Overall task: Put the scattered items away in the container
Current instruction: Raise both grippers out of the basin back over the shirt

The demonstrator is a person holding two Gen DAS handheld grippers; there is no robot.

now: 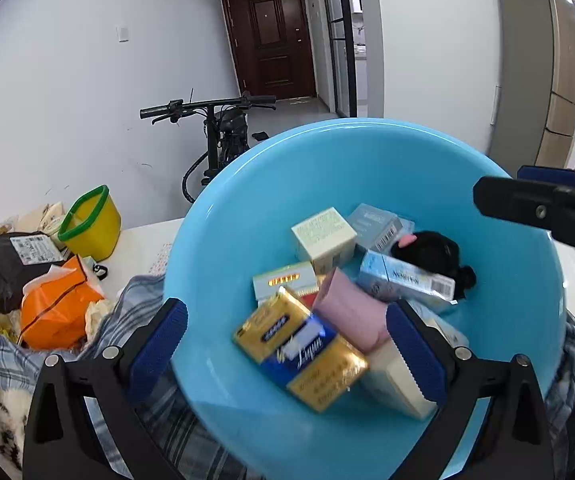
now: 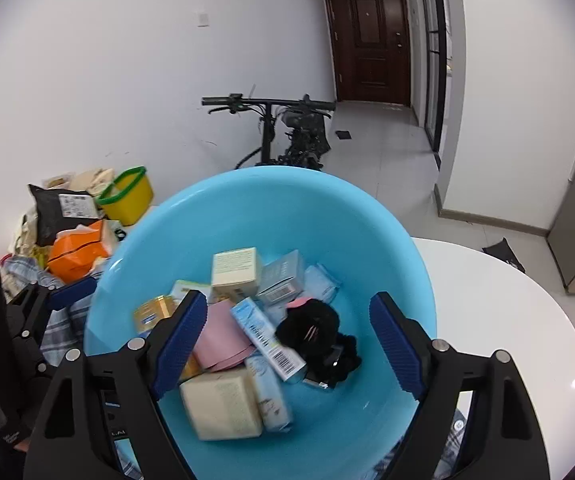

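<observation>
While both grippers are hovering over the blue basin (image 2: 415, 280), it is holding the tidied pile: two cream boxes (image 2: 234, 269), a pink pouch (image 2: 219, 338), a gold-and-blue packet (image 1: 303, 350), a black fluffy thing (image 2: 315, 326) and several pale blue cartons, their count blurring together. The right gripper (image 2: 287, 348) is standing spread wide, nothing between its pads; the left gripper (image 1: 287, 350) is gaping too, empty. A yellow tub (image 1: 91, 222) is sitting beyond, contents hidden.
</observation>
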